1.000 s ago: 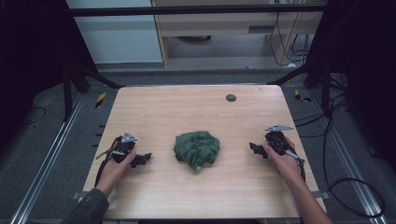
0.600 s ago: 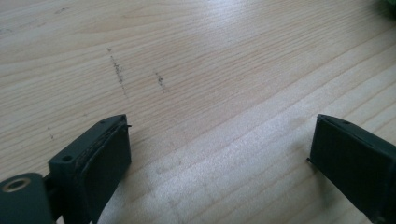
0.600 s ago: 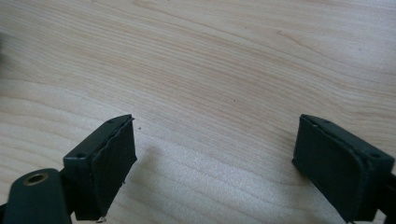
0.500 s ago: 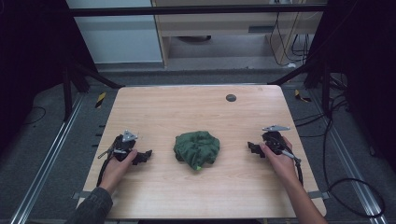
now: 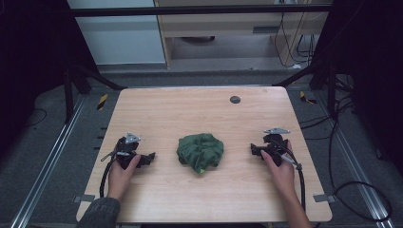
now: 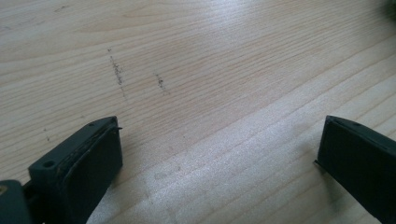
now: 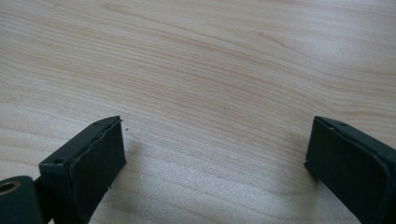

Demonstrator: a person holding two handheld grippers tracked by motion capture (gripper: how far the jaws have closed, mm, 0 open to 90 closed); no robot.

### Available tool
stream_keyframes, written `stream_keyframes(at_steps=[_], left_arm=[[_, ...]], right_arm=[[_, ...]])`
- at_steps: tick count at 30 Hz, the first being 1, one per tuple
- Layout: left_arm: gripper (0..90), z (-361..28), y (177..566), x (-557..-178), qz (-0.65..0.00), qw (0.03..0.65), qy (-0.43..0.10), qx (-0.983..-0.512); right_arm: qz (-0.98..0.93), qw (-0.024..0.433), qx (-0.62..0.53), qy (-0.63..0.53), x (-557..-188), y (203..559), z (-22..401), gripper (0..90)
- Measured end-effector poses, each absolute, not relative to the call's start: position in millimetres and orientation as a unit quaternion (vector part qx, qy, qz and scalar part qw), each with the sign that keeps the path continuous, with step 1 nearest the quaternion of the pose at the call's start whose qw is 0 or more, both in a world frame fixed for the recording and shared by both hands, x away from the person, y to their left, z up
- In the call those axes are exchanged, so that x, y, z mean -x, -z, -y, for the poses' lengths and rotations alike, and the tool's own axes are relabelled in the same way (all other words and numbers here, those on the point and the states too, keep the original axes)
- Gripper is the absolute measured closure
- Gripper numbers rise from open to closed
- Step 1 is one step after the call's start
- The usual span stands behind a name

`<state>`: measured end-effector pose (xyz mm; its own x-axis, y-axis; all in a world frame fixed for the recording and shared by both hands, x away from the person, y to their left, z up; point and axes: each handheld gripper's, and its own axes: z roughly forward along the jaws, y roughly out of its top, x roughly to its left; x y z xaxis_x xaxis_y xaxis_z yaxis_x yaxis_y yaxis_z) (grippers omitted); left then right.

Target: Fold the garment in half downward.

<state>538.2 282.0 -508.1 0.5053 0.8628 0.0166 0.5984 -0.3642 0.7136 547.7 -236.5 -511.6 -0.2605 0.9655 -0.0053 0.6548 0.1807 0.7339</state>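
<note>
Crumpled dark green cloth (image 5: 200, 152) sits in a heap at centre of the high view, slightly below mid-frame, on the light wood desk (image 5: 199, 111). A small bright yellow-green spot shows at its lower edge. Nothing touches it.

Left gripper (image 5: 148, 157) lies at lower left of the frame, well apart from the cloth, jaws pointing toward it; left hand (image 5: 119, 172) grips it from below, grey sleeve (image 5: 97, 216) at bottom edge, black cable looping down beside the wrist. Left gripper view: jaws spread wide w/ bare wood grain between them, a few dark scuff marks (image 6: 116, 72) at upper left of that frame.

Right gripper (image 5: 254, 151) lies at lower right, also well apart from the cloth, jaws aimed at it; right hand (image 5: 280, 173) holds it, cable trailing down along the forearm. Right gripper view: jaws spread wide, plain wood between.

Small dark round hole (image 5: 235, 99) in the desk at upper centre. Grey floor (image 5: 43, 142) around the desk.
</note>
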Motion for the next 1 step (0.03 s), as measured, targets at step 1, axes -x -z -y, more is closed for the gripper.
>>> stream_keyframes(at_steps=[1], left_arm=[[0.0, -282.0, 508.1, -538.2, -0.456, 0.332, -0.199, -0.802]], right_arm=[[-0.728, 0.245, -0.556, -0.316, -547.7, 511.6, 236.5, 4.5]])
